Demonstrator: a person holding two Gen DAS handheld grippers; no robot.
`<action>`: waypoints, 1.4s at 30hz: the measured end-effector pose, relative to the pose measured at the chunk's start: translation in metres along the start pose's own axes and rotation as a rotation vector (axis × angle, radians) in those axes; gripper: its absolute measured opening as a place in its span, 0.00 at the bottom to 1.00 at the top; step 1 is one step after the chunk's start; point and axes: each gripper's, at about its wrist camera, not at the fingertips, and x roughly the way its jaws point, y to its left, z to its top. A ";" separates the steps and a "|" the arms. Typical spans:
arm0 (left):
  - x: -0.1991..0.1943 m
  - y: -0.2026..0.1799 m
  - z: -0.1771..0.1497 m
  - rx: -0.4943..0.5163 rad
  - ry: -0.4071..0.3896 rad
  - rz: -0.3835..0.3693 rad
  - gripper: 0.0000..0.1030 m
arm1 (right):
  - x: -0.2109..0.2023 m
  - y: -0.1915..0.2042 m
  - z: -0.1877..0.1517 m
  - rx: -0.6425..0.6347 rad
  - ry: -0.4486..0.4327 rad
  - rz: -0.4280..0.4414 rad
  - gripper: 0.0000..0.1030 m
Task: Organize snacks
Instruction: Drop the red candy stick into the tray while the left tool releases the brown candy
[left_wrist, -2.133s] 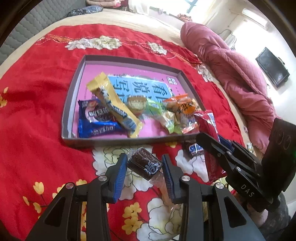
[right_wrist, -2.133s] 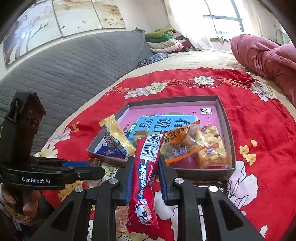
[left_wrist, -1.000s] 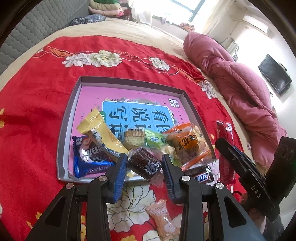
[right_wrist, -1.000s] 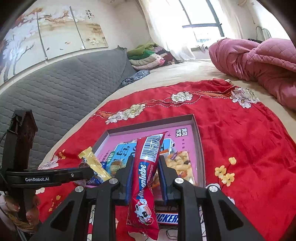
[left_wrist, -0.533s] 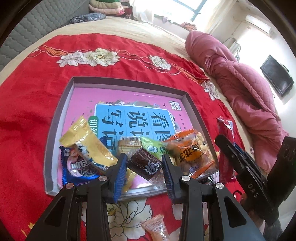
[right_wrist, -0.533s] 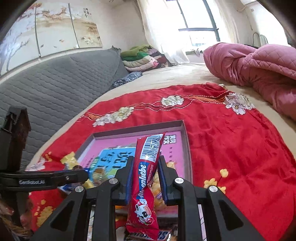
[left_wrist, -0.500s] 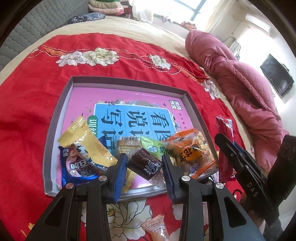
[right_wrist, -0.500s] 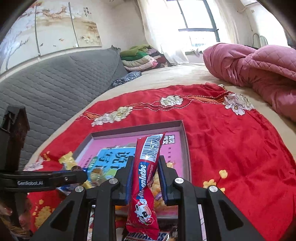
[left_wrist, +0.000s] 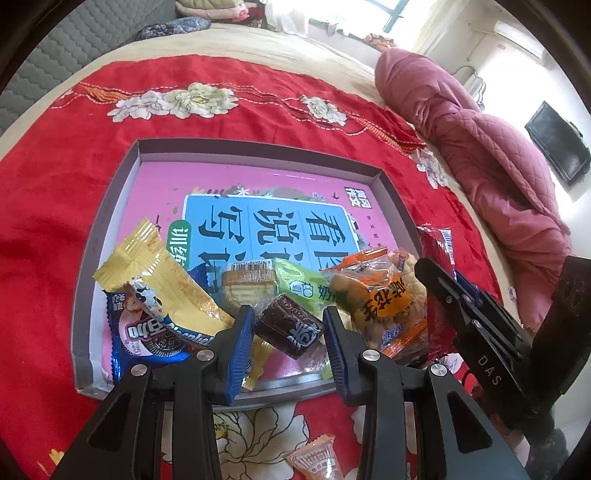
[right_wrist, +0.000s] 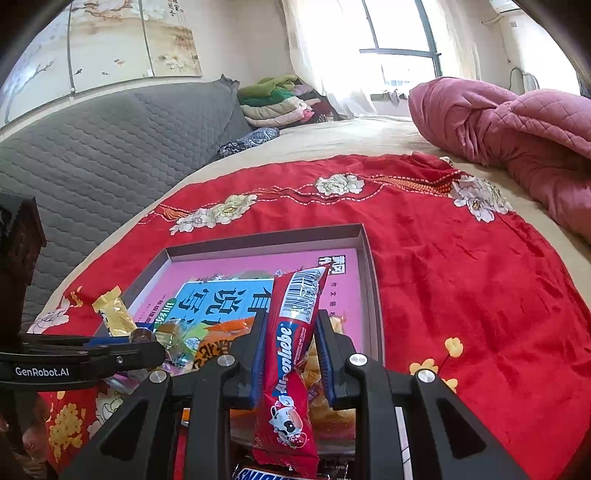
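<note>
Red floral bedspread (left_wrist: 55, 206), tray (left_wrist: 110, 206) at 12 o'clock. Left gripper (left_wrist: 289, 330) clamped brown candy (left_wrist: 291, 326); right gripper (right_wrist: 290, 350) clamped red Alpenliebe stick (right_wrist: 291, 332), both over tray's near edge.

Bedspread (left_wrist: 66, 177): red velvet with cream embroidered flowers
Shallow cardboard box (left_wrist: 258, 155): grey rim, pink floor, blue panel with black characters
Long stick packet (right_wrist: 291, 354): red, white barcode, cartoon cow
Small wrapped cake (left_wrist: 290, 326): dark brown, white script
Quilt (left_wrist: 480, 147): pink, diamond-stitched
Tool pads (left_wrist: 240, 347): blue
</note>
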 end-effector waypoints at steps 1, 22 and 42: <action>0.001 0.000 0.000 0.002 0.001 0.001 0.38 | 0.001 -0.001 0.000 0.006 0.003 0.005 0.24; 0.002 0.001 0.002 -0.009 0.006 0.000 0.39 | -0.005 -0.013 -0.002 0.071 0.002 0.044 0.34; -0.020 -0.001 0.002 0.008 -0.019 0.017 0.60 | -0.019 -0.011 0.000 0.064 -0.024 0.062 0.42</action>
